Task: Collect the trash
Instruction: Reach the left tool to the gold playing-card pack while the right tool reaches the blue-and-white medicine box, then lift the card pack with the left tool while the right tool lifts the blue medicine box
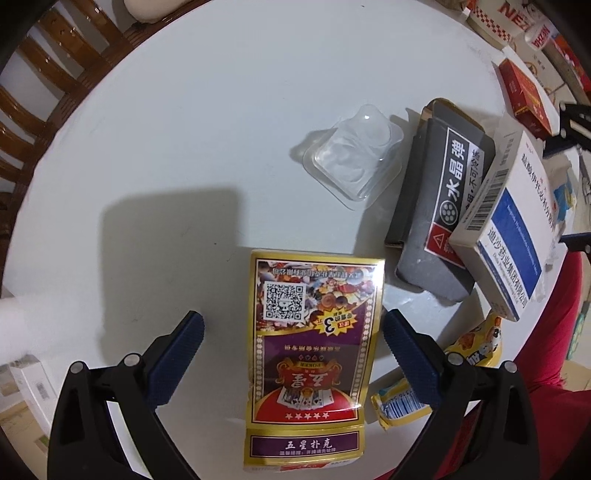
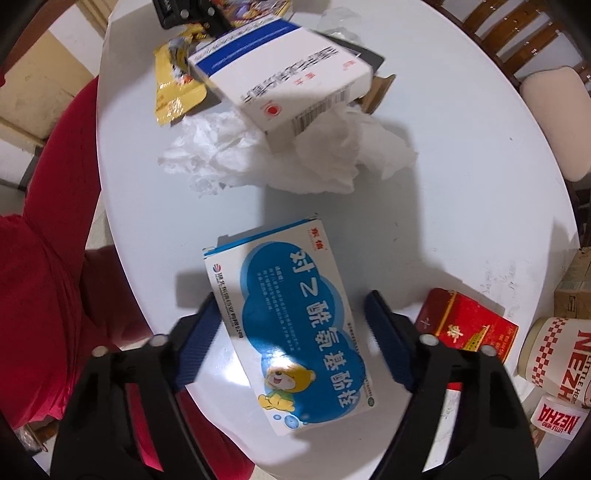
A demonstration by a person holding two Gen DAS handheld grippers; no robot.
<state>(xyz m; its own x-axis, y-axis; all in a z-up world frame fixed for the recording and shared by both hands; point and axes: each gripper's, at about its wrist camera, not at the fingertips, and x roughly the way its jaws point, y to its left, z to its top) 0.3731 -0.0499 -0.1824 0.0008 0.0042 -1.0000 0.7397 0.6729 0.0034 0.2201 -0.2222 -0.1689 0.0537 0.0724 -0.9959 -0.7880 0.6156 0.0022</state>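
On the white worktop [image 1: 184,129], the left tool [image 1: 293,332] stands wide open astride a gold playing-card box [image 1: 314,347], pads clear of it; the right tool [image 2: 291,317] stands part open around a blue-and-white medicine box [image 2: 291,325], pads not visibly pressing

Medicine box [image 2: 280,70] lies on tissue [image 2: 295,155] (table [image 2: 461,184] beneath).

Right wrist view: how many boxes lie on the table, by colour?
Blue and white: 2, the bear box and the propped medicine box
Red: 1, the red box
Dark: 1, the dark box, mostly hidden
Gold: 1, the card box, at the top edge
Total: 5
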